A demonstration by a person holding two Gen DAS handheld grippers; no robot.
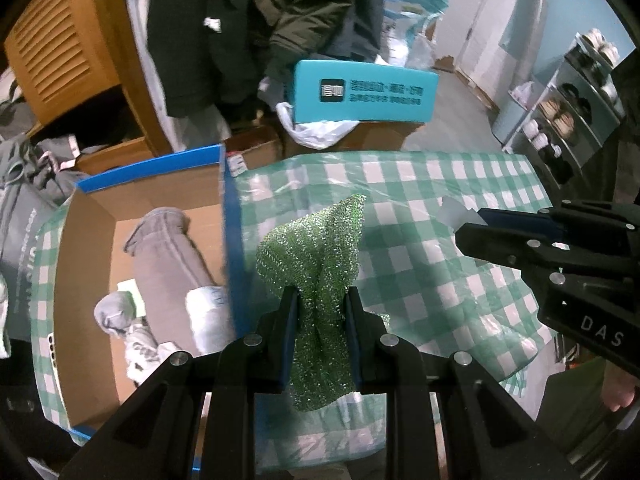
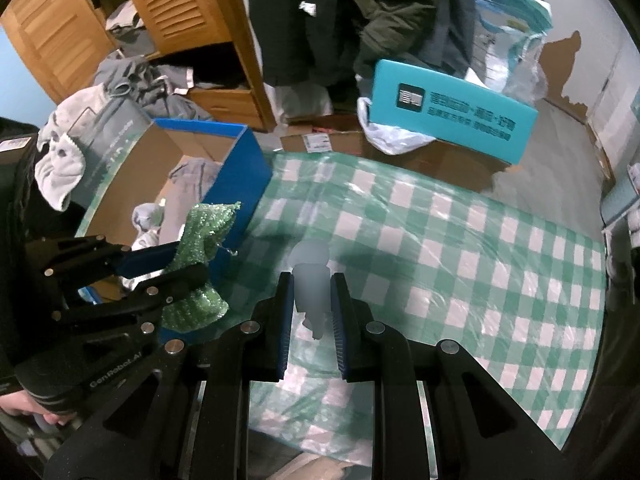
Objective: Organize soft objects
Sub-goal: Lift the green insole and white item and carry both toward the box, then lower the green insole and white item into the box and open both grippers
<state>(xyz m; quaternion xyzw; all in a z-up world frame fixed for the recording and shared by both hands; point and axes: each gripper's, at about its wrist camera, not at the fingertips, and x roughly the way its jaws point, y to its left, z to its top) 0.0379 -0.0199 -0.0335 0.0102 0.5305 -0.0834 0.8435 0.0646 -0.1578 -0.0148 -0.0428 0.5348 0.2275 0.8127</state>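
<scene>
My left gripper (image 1: 322, 294) is shut on a sparkly green mesh cloth (image 1: 316, 240), which hangs bunched between its blue pads just right of the box's blue wall. The open cardboard box (image 1: 148, 168) at the left holds a rolled grey cloth (image 1: 168, 248) and pale soft items. My right gripper (image 2: 310, 278) is shut on a small pale grey soft piece (image 2: 310, 264), blurred, above the green-checked tablecloth (image 2: 440, 240). In the right wrist view the left gripper (image 2: 188, 260) and green cloth (image 2: 208, 220) sit beside the box (image 2: 240, 176). The right gripper (image 1: 468, 228) shows the pale piece (image 1: 454, 210).
A teal carton (image 1: 360, 94) rests on cardboard behind the table. Dark jackets (image 2: 360, 8) hang by a wooden louvred wardrobe (image 2: 180, 4) with grey clothes (image 2: 132, 76) spilling out. A shoe rack (image 1: 560, 120) stands far right. A hand (image 2: 24, 408) grips the left tool.
</scene>
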